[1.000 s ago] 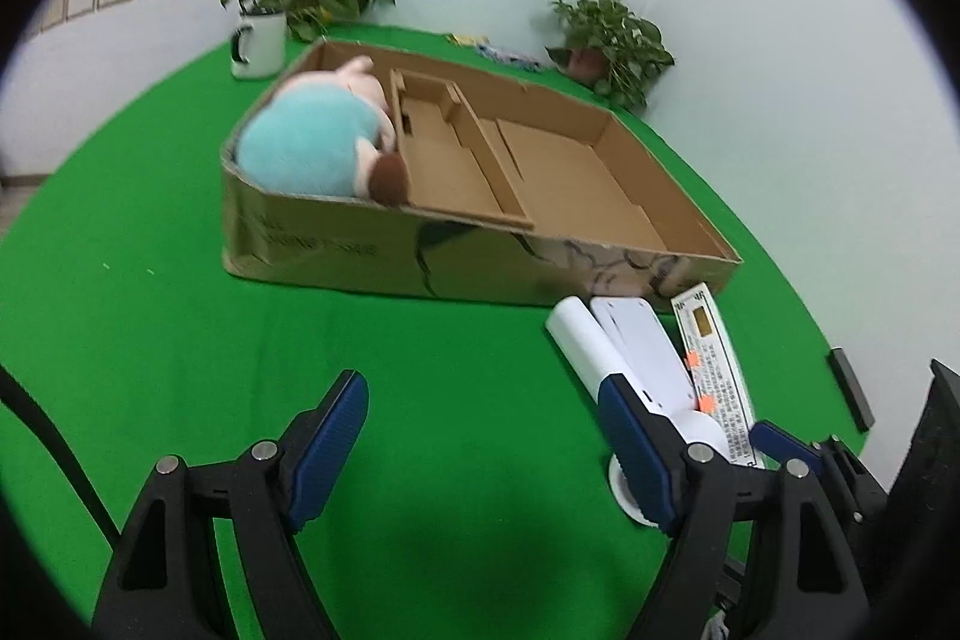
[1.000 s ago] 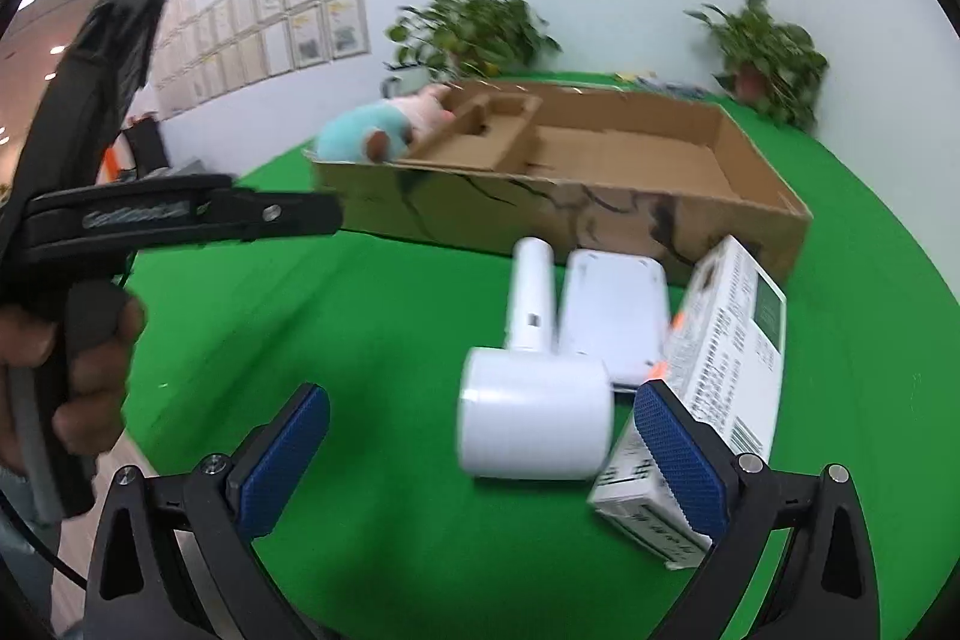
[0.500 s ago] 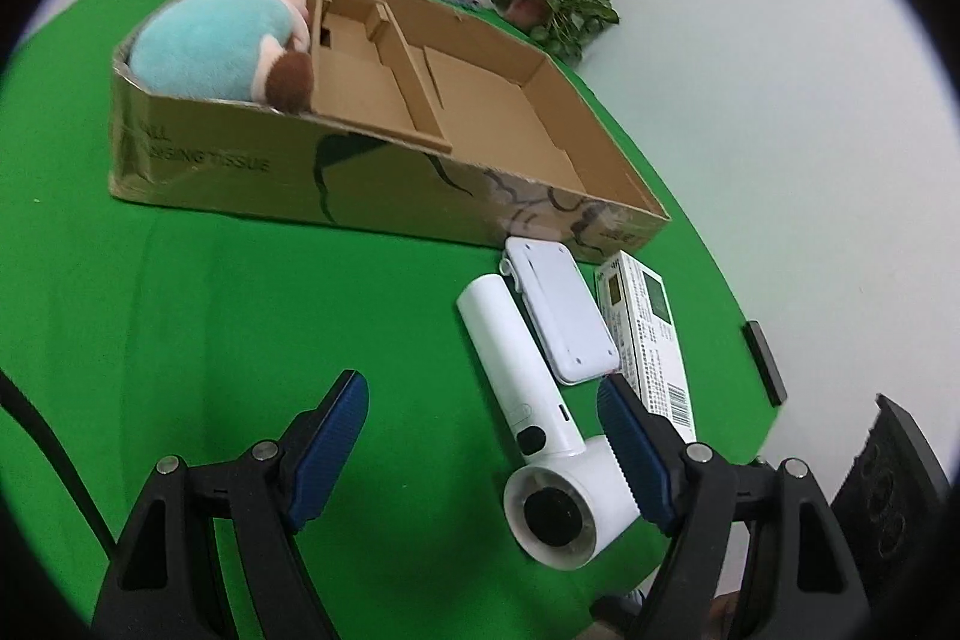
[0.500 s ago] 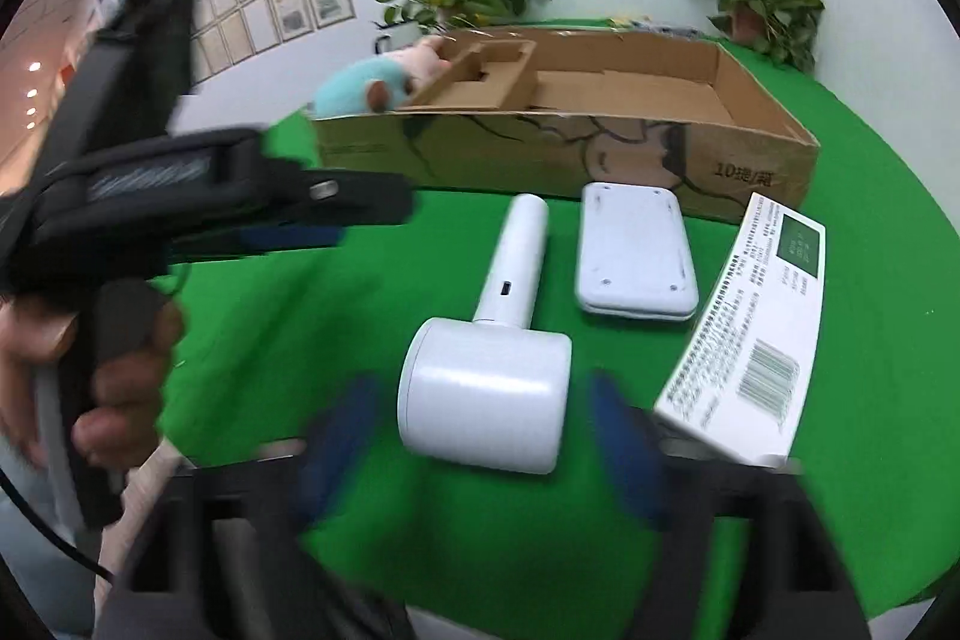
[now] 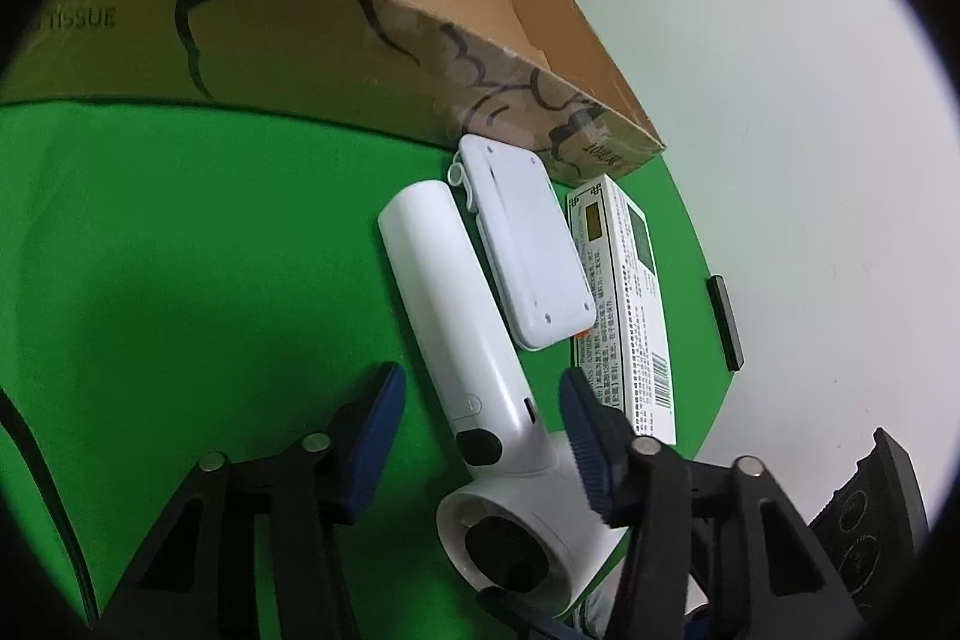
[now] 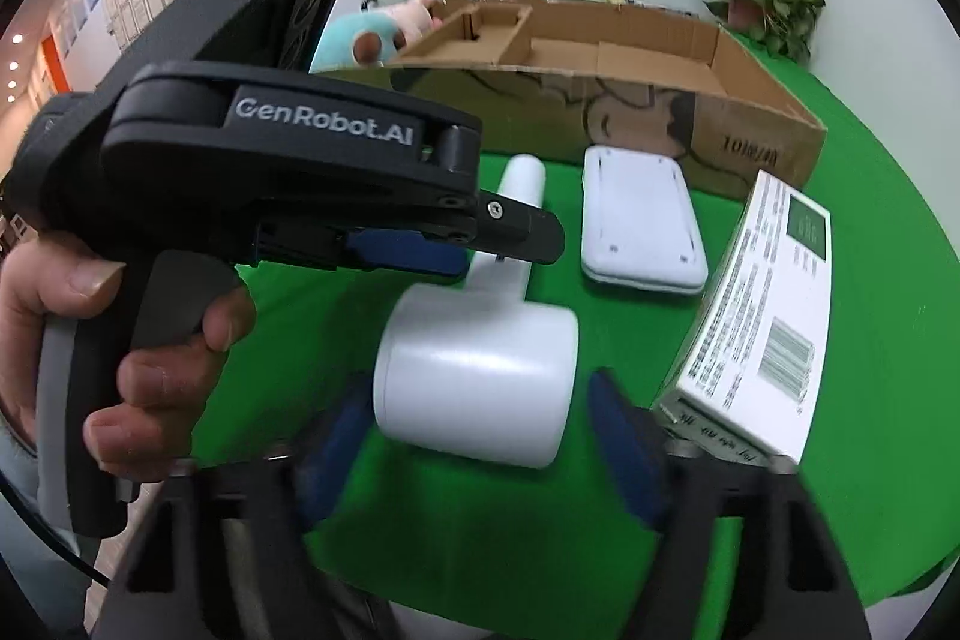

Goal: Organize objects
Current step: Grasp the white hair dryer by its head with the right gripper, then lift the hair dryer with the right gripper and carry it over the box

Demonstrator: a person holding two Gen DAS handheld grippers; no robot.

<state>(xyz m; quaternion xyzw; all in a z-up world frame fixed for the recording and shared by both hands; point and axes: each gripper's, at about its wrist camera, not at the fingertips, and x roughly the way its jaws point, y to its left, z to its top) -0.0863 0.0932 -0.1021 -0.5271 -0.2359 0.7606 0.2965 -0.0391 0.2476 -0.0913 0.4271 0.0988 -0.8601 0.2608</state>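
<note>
Hair dryer [image 5: 456, 334], white: lies on green bench [image 5: 180, 250] just before cardboard box [image 5: 336, 58], beside white case [image 5: 528, 250] and printed carton [image 5: 624, 292]. Left claw [image 5: 480, 400] has just been narrowing, straddling handle, untouched. Right claw [image 6: 474, 412] likewise narrowing about barrel, gap visible.

Before the cardboard box [image 5: 372, 58] lie the hairdryer [image 5: 456, 328], case [image 5: 528, 250] and, seemingly touching it, carton [image 5: 624, 292].

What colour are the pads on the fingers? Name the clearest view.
Dark blue pads on black fingers; the left wrist view shows them sharpest.
</note>
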